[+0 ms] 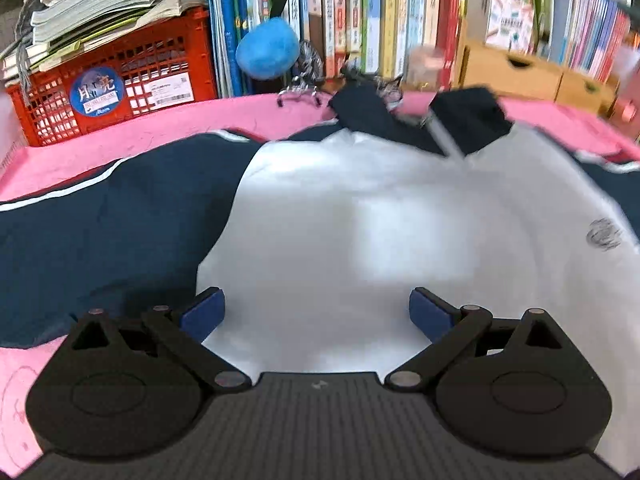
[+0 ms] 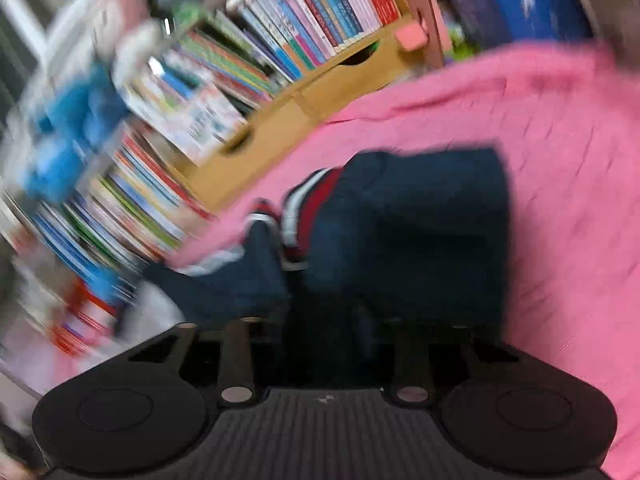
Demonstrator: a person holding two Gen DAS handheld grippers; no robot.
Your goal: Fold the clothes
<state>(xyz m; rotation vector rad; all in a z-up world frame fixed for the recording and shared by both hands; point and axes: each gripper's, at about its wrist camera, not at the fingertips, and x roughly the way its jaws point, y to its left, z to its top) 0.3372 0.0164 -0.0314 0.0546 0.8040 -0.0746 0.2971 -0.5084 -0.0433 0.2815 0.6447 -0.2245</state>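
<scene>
A: Garment status, please.

B: Polo shirt (image 1: 360,220), white body with navy sleeves and navy collar, lies flat and front-up on the pink table cover (image 1: 80,152). Collar points to 12 o'clock, towards the bookshelf (image 1: 400,16). A small emblem sits on the chest at 3 o'clock.

A: Left gripper?

B: Left gripper (image 1: 316,312) is low at 6 o'clock over the white body, its blue pads (image 1: 202,312) spread wide with nothing between them. I cannot tell whether the pads touch the cloth.

A: Right gripper?

B: Right gripper (image 2: 324,336): that view is heavily blurred. Both finger links run forward into dark navy cloth, the shirt's sleeve (image 2: 408,232), with red and white trim showing at 11 o'clock of it. The fingertips are buried in shadow, so I cannot tell how far apart they stand or whether they grip the sleeve.

A: Surroundings?

B: Red plastic crate (image 1: 120,88) stacked with papers at 10 o'clock in the left view, a blue plush object (image 1: 268,48) beside it, wooden drawer boxes (image 1: 512,72) at 1 o'clock.
</scene>
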